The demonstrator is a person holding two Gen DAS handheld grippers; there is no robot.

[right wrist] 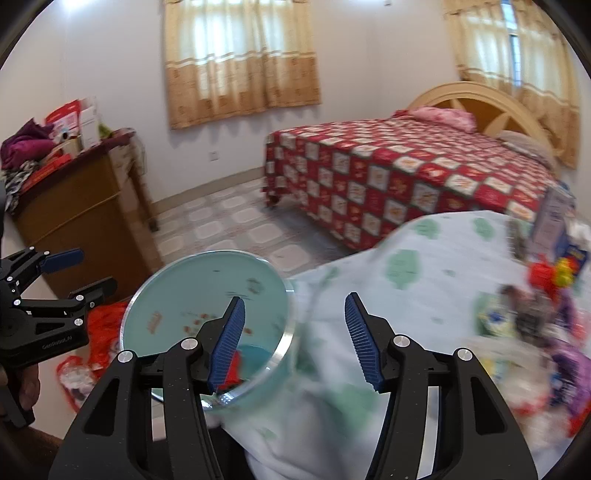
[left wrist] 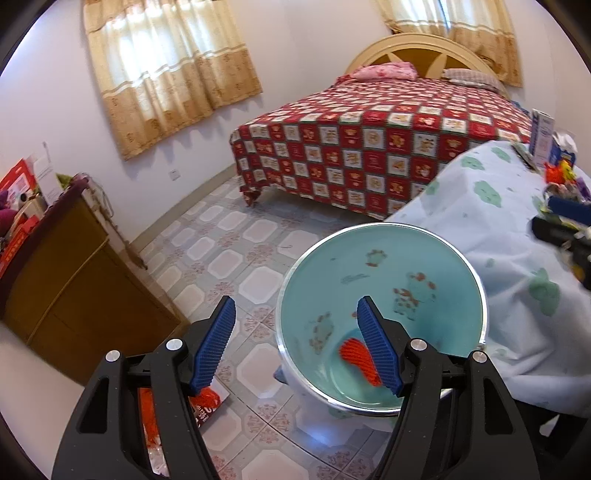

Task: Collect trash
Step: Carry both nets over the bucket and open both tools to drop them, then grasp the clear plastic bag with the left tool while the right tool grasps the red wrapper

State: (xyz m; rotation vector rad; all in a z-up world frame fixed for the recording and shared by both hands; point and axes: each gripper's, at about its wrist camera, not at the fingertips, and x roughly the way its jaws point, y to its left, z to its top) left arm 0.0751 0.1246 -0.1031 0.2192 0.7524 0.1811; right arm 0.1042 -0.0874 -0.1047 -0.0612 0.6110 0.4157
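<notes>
Both the left gripper (left wrist: 297, 345) and right gripper (right wrist: 293, 343) stand open, empty. A red wrapper (left wrist: 356, 354) lies in the teal bin (left wrist: 380, 236) (beside the table (left wrist: 491, 221)); more trash (right wrist: 535, 325) litters the tabletop.

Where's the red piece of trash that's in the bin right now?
In the left wrist view the red trash lies at the bottom of the teal bin, on the floor beside the cloth-covered table, partly hidden by the open left gripper.

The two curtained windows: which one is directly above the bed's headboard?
The window at the right in the left wrist view rises just behind the headboard; the other window stands over bare floor.
</notes>
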